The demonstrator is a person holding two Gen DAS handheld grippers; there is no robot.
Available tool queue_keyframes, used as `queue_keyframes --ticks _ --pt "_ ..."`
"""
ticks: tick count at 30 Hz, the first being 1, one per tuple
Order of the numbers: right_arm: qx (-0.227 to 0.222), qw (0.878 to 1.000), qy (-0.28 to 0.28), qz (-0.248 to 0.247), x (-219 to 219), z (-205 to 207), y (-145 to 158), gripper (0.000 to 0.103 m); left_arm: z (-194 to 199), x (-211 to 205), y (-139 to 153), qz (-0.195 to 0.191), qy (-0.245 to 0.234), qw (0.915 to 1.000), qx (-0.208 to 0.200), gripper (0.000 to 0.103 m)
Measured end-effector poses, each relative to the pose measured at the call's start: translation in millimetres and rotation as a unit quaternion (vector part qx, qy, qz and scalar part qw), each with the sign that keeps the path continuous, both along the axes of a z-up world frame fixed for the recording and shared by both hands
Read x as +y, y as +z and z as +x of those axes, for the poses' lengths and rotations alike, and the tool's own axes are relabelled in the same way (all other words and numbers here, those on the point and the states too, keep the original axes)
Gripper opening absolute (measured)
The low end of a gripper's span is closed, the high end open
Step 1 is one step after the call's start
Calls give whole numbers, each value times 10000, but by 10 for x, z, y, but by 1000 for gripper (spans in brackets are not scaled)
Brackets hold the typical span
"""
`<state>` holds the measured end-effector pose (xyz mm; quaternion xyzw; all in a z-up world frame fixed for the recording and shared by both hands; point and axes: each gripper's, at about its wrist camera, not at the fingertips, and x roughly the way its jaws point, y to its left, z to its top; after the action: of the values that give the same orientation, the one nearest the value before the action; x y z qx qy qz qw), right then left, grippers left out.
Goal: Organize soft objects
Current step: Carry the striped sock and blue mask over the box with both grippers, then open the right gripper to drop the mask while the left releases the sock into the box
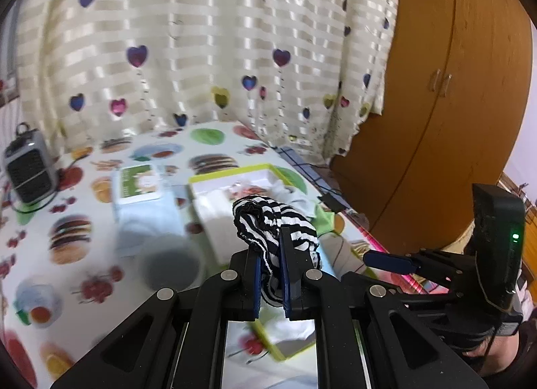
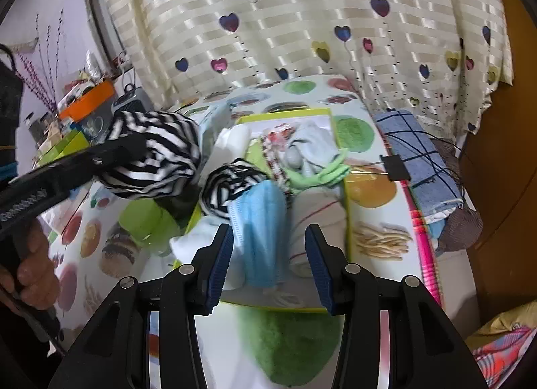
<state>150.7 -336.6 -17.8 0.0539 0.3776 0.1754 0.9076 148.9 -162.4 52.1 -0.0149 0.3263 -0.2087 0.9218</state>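
My left gripper (image 1: 271, 248) is shut on a black-and-white striped cloth (image 1: 272, 221) and holds it in the air above the table. The same cloth (image 2: 151, 150) hangs at the left of the right wrist view. My right gripper (image 2: 270, 238) is open and empty, just above the near end of a green-rimmed tray (image 2: 345, 187). The tray holds a light blue cloth (image 2: 265, 217), a second striped cloth (image 2: 228, 184), a green cloth (image 2: 315, 177), and white and pale cloths. In the left wrist view the tray (image 1: 235, 174) lies below the held cloth.
The table has a food-print cover (image 1: 84, 254). A small grey heater (image 1: 28, 167) and a green card (image 1: 139, 184) lie at its far left. A folded blue towel (image 2: 416, 160) lies at the right edge. A heart-print curtain (image 2: 302, 19) hangs behind, a wooden wardrobe (image 1: 453, 103) stands right.
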Motion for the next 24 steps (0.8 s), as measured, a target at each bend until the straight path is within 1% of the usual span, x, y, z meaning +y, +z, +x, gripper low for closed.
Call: queue_keyframes --ticks 6,10,12,14,16,18,20,24 --pt "26 9999 -158 63 -148 47 -37 46 263 -306 -165 2 -253 9995 195 9" --pt "26 9997 -227 101 -218 65 -59 46 473 -431 -403 30 -324 9977 602 9" --pt "37 9997 -236 100 -223 75 -74 46 513 -460 -489 81 -357 9969 702 10" --pt "40 9997 -228 102 -225 84 -82 46 529 -457 -520 51 -380 9964 753 21" --pt "29 9997 -226 111 -224 84 -82 46 516 -425 -492 -33 -385 9966 727 28" --pt "-2 9997 -227 118 -221 79 -75 46 483 -385 -434 -71 -372 9973 634 31" --pt "-48 9997 -217 130 -212 63 -53 46 442 -326 -375 -113 -318 9980 537 42" --pt "-127 9997 -197 101 -181 16 0 46 365 -246 -302 -150 -252 9985 470 43"
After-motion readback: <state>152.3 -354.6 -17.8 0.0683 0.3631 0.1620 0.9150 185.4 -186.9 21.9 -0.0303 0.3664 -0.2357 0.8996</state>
